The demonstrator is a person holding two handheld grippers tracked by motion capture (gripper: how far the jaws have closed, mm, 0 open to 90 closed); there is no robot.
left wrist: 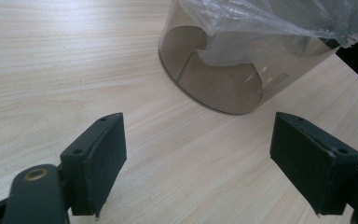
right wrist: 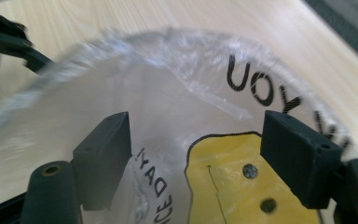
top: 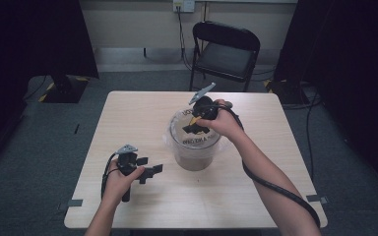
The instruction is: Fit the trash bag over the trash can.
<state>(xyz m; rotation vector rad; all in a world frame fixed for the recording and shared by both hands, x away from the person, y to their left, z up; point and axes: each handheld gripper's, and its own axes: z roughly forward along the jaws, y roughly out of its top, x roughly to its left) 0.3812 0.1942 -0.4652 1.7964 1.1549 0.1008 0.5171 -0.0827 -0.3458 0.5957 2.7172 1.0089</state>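
— Smoky plastic, that bin [top: 195,147] standing mid-table [top: 128,118], isn't it?

— Yes, and a clear bag [top: 184,123] is lining it, folding over the rim. From the high view, the right gripper [top: 195,125] is hanging over the bin's mouth, jaws spread wide with nothing pinched. The left gripper [top: 150,169] is resting low on the table, just beside the bin.

— And the left gripper view?

— Its jaws are standing wide apart over bare wood, the bin [left wrist: 214,74] lying ahead of them, untouched, bag [left wrist: 279,23] spilling over its edge.

— The right gripper view?

— Jaws are gaping over the bag [right wrist: 168,107], printed with black letters and a yellow figure [right wrist: 233,186]; the pads aren't pressing anything.
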